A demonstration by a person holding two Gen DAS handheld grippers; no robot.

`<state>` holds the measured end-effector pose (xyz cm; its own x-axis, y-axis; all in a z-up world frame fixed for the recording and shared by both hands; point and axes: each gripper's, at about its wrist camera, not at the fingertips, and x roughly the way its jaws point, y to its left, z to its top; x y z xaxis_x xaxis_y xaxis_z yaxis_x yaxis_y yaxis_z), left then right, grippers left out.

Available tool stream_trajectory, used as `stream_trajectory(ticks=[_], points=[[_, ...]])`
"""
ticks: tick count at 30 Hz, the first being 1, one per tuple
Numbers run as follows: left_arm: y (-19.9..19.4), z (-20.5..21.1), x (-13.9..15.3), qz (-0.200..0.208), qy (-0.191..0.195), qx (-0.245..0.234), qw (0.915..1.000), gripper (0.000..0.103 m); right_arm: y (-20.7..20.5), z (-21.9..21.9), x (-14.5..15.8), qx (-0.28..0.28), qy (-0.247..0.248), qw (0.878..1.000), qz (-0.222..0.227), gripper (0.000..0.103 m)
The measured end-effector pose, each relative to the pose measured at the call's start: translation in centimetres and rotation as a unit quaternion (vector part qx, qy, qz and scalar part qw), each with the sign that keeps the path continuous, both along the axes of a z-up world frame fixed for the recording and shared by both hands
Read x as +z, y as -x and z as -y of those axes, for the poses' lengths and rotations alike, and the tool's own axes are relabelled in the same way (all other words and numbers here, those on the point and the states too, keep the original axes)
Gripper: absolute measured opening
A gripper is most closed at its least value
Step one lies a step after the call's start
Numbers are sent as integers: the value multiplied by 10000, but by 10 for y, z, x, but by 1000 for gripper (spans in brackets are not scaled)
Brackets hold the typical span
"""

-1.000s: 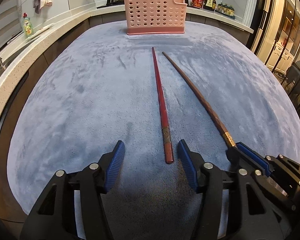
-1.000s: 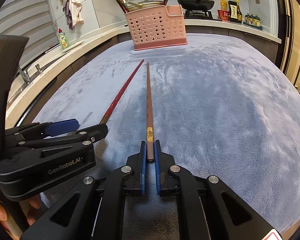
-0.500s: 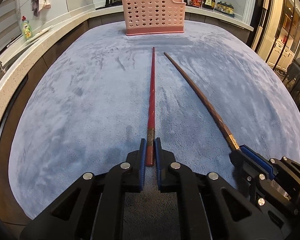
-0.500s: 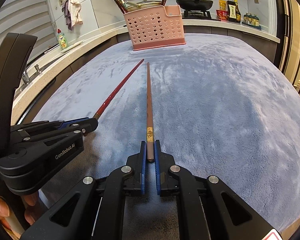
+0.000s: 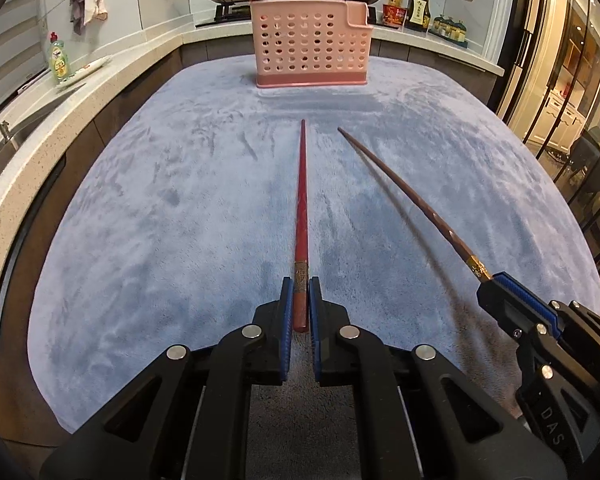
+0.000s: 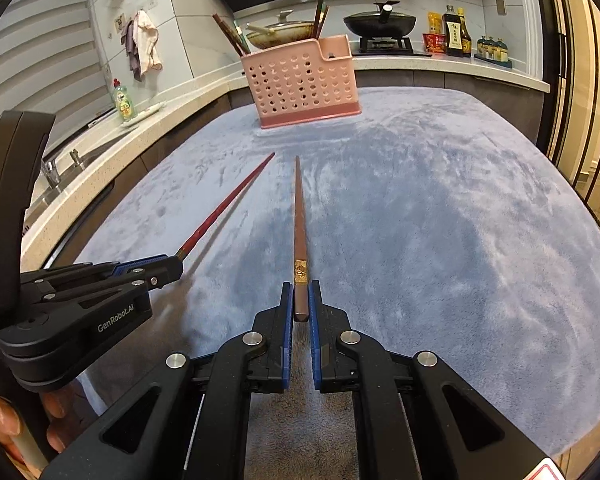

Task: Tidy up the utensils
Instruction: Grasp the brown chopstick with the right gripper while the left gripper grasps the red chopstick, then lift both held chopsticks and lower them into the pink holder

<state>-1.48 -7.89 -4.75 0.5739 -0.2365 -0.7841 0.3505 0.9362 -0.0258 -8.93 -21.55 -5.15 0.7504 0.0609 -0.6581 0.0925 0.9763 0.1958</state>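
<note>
While both chopsticks point toward 12 o'clock, the red chopstick (image 5: 301,216) is clamped at its butt end by the left hand-held gripper (image 5: 299,308), jaws closed on it. The brown chopstick (image 6: 299,220) is pinched likewise by the right hand-held gripper (image 6: 299,304), just behind its gold band. Both tips are seen raised above the blue-grey tabletop (image 5: 140,220). The pink utensil basket (image 5: 310,42) stands at 12 o'clock, other chopsticks upright inside.

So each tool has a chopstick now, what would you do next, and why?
Probably carry both forward to the pink utensil basket. The left tool is shut on the red chopstick, the right tool on the brown chopstick, and both tips point at it.
</note>
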Motion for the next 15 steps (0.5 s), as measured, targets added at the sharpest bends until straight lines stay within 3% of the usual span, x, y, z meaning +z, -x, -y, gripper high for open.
stream_trajectory(ticks=[15], points=[[2,-14,84,613,582,-7,9964,7,-3,19,83,-176,-131,9964,814,7]])
